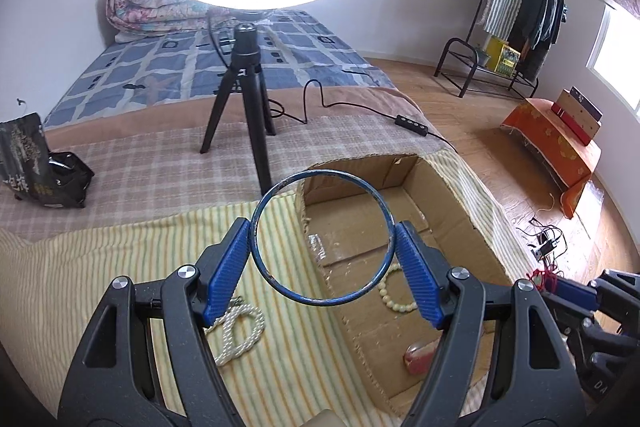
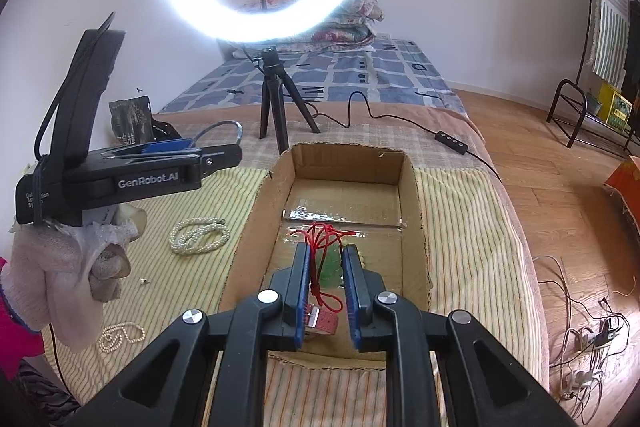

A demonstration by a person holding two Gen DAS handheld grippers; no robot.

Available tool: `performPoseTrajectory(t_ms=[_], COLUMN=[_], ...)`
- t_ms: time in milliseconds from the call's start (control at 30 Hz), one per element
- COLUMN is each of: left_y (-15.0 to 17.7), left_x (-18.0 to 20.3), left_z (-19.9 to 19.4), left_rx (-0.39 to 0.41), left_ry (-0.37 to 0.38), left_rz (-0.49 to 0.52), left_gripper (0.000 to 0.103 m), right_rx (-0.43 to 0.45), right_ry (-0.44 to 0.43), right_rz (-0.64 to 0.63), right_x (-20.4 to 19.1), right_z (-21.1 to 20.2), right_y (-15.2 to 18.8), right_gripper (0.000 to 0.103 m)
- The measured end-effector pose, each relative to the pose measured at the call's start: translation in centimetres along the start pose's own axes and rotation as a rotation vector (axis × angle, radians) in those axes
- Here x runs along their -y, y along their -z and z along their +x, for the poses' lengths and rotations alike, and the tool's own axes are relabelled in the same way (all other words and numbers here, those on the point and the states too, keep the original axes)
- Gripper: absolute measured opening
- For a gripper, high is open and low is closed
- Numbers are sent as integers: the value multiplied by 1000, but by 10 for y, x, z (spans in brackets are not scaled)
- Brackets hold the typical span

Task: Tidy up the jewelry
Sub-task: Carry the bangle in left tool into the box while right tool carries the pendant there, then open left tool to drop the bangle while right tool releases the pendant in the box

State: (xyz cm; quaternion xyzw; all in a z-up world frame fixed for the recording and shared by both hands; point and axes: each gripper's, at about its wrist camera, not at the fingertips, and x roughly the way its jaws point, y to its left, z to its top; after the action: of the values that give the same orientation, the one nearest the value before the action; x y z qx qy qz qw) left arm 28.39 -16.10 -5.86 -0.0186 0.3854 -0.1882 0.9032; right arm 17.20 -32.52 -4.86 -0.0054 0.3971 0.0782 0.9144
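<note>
My left gripper (image 1: 322,239) is shut on a blue bangle (image 1: 322,301), holding it in the air over the left wall of an open cardboard box (image 1: 452,195). In the box lie a cream bead bracelet (image 1: 390,293) and a pink stone piece (image 1: 420,357). My right gripper (image 2: 326,259) is shut on a green pendant (image 2: 330,267) with a red cord (image 2: 322,237), held over the box (image 2: 348,163). A white pearl necklace (image 1: 240,331) lies on the striped cloth; it also shows in the right wrist view (image 2: 198,235), with a smaller bead chain (image 2: 120,337) nearer.
A ring light on a black tripod (image 1: 240,99) stands behind the box, its cable and switch (image 1: 412,125) trailing right. A black bag (image 1: 36,163) sits far left. The bed edge drops to a wooden floor (image 1: 500,155) with loose cables (image 2: 588,339).
</note>
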Motion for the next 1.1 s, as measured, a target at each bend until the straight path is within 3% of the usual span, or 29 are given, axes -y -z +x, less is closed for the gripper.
performPoseTrajectory(t_ms=[667, 867, 900, 1033, 1100], left_y=[-16, -18, -18, -20, -21], left_x=[26, 23, 21, 18, 20], left_z=[57, 63, 64, 63, 62], left_rx=[-27, -37, -46, -42, -34], left_ry=[9, 45, 52, 29, 3], left_rz=[23, -18, -35, -52, -30], left_gripper=[75, 78, 83, 83, 83], right_rx=[-37, -37, -37, -25, -14], right_ry=[-26, -30, -36, -67, -48], right_rz=[15, 25, 29, 49, 48], right_x=[21, 23, 24, 25, 25], right_z=[30, 33, 33, 32, 31], right_y=[-1, 0, 0, 1, 1], right_gripper=[15, 16, 22, 52, 82])
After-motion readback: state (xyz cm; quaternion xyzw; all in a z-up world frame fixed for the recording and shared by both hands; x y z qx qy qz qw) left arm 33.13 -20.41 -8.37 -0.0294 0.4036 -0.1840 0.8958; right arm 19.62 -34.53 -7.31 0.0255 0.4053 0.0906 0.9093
